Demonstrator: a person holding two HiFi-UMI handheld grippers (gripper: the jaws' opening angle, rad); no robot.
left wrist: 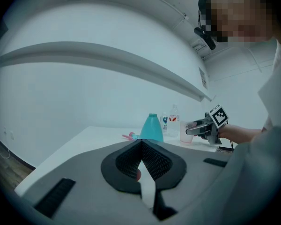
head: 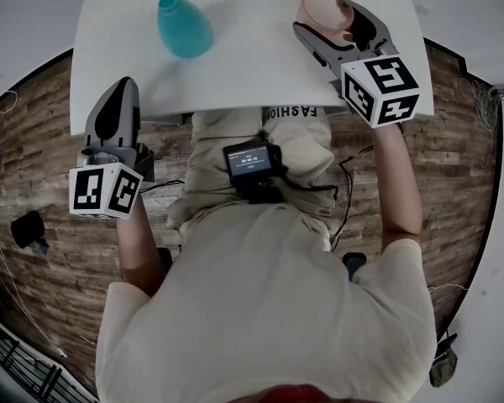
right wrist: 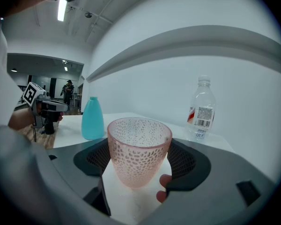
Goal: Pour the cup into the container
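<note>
R gripper (head: 328, 17) clamped on pink cup (right wrist: 139, 149), upright over table (head: 252, 65) right side, well apart from teal bottle (head: 183, 25); L gripper (left wrist: 141, 145) jaws closed, empty, near table's front-left edge.

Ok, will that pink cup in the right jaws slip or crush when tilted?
Probably stiff: the pink cup looks like hard dimpled plastic, undeformed in the right gripper. It tapers downward, so it might slide up if grip loosens.
</note>
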